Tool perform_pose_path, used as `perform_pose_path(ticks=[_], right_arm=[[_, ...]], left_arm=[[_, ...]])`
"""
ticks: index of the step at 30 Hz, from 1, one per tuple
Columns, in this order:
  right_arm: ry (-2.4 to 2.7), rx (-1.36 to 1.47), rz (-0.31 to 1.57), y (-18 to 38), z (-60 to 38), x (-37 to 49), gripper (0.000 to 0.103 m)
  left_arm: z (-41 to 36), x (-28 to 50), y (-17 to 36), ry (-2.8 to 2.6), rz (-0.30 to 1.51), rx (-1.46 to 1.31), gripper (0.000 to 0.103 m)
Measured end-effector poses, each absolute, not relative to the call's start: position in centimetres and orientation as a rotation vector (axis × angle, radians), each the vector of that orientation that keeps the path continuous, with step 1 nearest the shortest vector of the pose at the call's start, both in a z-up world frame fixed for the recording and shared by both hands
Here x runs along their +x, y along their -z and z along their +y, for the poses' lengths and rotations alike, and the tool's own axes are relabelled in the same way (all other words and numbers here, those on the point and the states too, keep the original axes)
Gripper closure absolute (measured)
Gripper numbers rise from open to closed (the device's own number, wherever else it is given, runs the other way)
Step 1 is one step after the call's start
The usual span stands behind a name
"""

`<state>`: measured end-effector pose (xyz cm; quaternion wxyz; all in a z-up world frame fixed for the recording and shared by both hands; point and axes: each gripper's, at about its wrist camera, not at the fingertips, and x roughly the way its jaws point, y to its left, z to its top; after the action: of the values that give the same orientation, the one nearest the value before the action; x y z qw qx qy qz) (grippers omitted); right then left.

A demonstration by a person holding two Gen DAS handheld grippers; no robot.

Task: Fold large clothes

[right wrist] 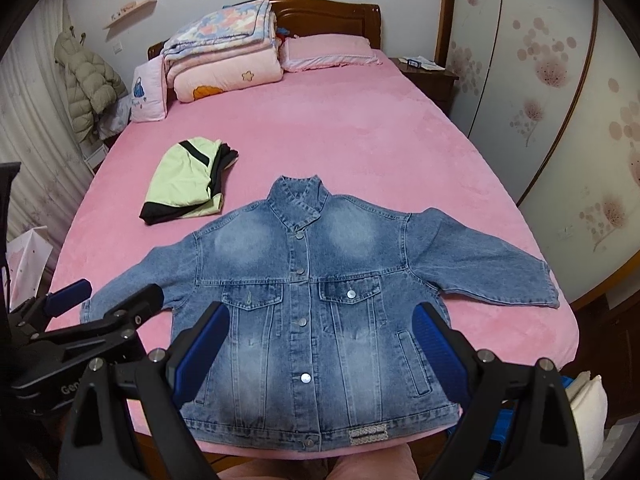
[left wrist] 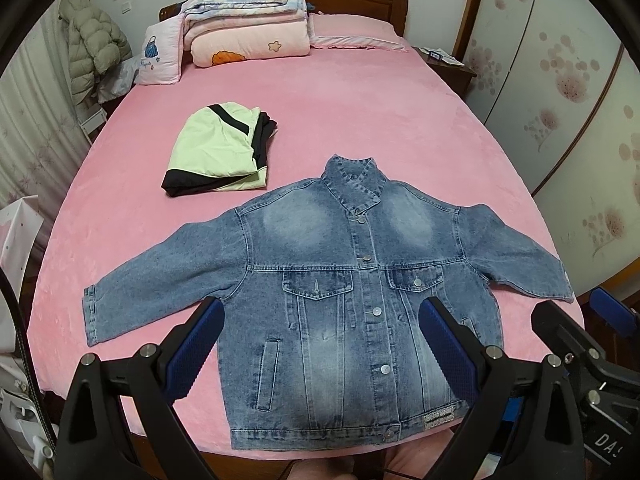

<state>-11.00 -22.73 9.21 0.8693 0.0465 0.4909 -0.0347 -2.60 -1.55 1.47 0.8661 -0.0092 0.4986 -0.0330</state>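
Note:
A blue denim jacket (left wrist: 340,300) lies flat, front up and buttoned, sleeves spread, on the pink bed (left wrist: 360,120), its hem at the near edge. It also shows in the right wrist view (right wrist: 312,300). My left gripper (left wrist: 320,312) is open and empty, held above the jacket's lower half. My right gripper (right wrist: 320,320) is open and empty above the same area. The right gripper shows at the right edge of the left wrist view (left wrist: 576,320), and the left gripper at the left of the right wrist view (right wrist: 104,300).
A folded light-green and black garment (left wrist: 218,152) lies on the bed beyond the jacket's left sleeve. Folded quilts (left wrist: 244,20) and pillows (left wrist: 352,34) sit at the headboard. A nightstand (left wrist: 444,64) and wardrobe doors (left wrist: 560,100) stand on the right.

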Motion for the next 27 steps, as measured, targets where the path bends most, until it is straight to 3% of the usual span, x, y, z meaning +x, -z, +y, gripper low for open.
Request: perform_pose_path(ticks=[27], right_arm=[[0.112,0.093,0.951,-10.5,-23.5,-13.1,0.01]], left_arm=[[-2.7,-3.2,-2.5,0.099,1.015,0.015,0.006]])
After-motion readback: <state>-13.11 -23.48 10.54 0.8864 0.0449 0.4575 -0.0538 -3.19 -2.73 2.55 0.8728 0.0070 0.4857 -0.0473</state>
